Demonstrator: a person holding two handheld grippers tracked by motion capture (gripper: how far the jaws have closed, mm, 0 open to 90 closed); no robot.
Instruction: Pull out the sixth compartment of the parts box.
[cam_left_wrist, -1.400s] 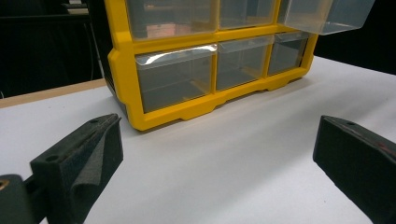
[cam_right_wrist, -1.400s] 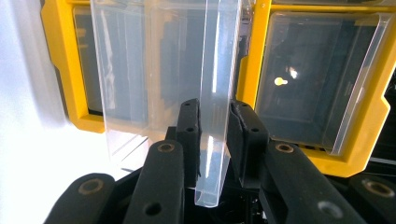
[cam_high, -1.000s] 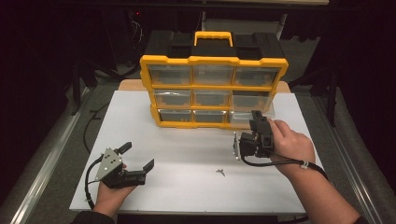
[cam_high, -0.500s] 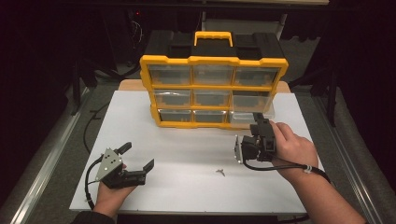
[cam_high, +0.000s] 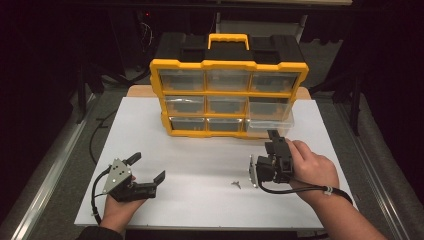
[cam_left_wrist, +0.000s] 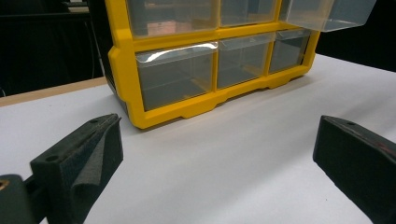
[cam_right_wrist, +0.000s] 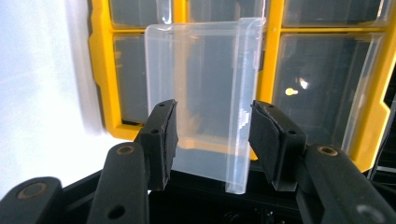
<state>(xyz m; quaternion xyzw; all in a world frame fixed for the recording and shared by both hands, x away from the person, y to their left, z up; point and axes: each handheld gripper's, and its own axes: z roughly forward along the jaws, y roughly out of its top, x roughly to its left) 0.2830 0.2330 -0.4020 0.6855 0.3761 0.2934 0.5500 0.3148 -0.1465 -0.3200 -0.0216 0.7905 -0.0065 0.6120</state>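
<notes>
The right hand (cam_high: 310, 170) lay on the table's right side, wrist low, knuckles up, its gripper (cam_high: 272, 145) turned on its side and aimed at the cabinet's (cam_high: 227, 65) bottom right corner. In the right gripper view its jaws stood partly apart around the clear drawer (cam_right_wrist: 201, 93), which had been pulled out of its slot; a gap showed between each black pad and the drawer's walls, so nothing was pinched. The jaws had just been opening a little.

The left hand (cam_high: 117, 212) rested near the table's front left edge, palm under its gripper (cam_high: 147, 167), which pointed up-right toward the cabinet. Its jaws were spread wide with only bare tabletop between them, as the left gripper view also showed.

The drawer (cam_high: 270, 125) stuck out from the bottom row's right end, just ahead of the right gripper's tips. It was thin, see-through plastic, box-shaped with rounded corners and a raised front lip.

The cabinet was a yellow plastic frame with a black body behind and a yellow carry handle on top, holding three rows of three clear drawers. It stood upright at the back of a smooth white board (cam_high: 200, 150). A small metal screw (cam_high: 237, 184) lay on the board, left of the right gripper and apart from it. The jaws' pads looked like matte, ribbed black foam, and a grey three-cornered plate sat atop the left gripper.
</notes>
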